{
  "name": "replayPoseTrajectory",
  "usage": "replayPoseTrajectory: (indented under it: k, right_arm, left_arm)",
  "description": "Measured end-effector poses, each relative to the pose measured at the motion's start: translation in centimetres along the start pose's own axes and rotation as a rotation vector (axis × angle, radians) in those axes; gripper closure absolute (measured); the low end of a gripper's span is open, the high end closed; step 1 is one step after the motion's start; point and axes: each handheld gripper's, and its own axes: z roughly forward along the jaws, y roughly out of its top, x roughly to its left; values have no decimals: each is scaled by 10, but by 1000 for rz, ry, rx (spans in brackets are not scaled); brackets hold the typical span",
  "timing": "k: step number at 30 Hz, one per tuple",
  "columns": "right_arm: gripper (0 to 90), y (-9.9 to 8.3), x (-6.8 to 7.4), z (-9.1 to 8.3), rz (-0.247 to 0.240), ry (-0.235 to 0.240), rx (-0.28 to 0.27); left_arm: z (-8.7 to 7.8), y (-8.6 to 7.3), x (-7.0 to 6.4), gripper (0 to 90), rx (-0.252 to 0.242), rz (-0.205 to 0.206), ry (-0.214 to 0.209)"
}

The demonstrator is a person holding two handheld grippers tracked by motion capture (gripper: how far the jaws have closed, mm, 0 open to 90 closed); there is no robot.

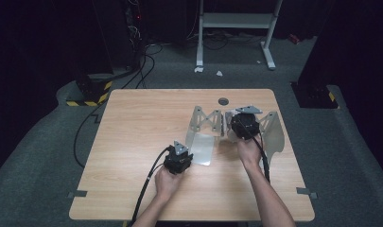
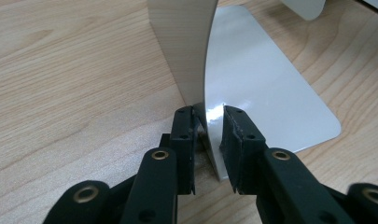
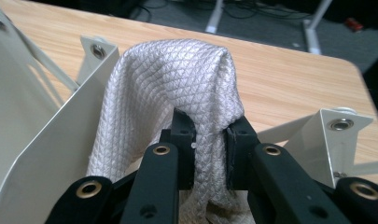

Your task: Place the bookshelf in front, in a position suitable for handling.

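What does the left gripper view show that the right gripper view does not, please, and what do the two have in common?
The left gripper view has the left gripper with its jaws on either side of the upright white panel, and that panel's flat glossy foot lying on the table. The right gripper view has the right gripper pinching a textured white cloth between bracket plates. Both share the wooden table, black jaws and white metal.

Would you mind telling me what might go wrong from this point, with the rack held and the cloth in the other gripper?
The left gripper pinches only the thin edge of the metal rack, so the panel may slip or tip. The right gripper holds a bunched fold of the white cloth; it could snag on the rack's brackets.
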Motion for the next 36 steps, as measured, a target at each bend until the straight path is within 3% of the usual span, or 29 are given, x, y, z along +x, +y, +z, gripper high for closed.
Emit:
replayPoseTrajectory:
  k: [3, 10, 14, 20, 23, 27, 31, 34, 36]
  right_arm:
    - [779, -10, 3, 9, -23, -24, 35]
    - [780, -40, 2, 36, -1, -51, 137]
    - [780, -34, 3, 27, -16, -93, 103]
    - [780, -7, -2, -4, -1, -93, -4]
    - [780, -2, -2, -12, -6, -112, -33]
    - [783, -9, 1, -8, -33, -140, -6]
    - [784, -30, 4, 12, -59, -152, 80]
    - [781, -44, 10, 25, -72, -114, 127]
    - [779, -52, 15, 32, -51, -23, 145]
  left_arm:
    - [0, 0, 0, 743, 0, 0, 1]
    - [0, 0, 0, 745, 1, 0, -1]
    - [0, 0, 0, 753, 0, -3, -2]
    - [0, 0, 1, 765, 0, -1, -1]
    - [0, 0, 0, 765, 0, -1, 0]
    - [0, 0, 0, 765, 0, -1, -1]
    - [0, 0, 0, 765, -1, -1, -1]
    - [0, 0, 0, 765, 0, 0, 0]
    - [0, 0, 0, 764, 0, -1, -1]
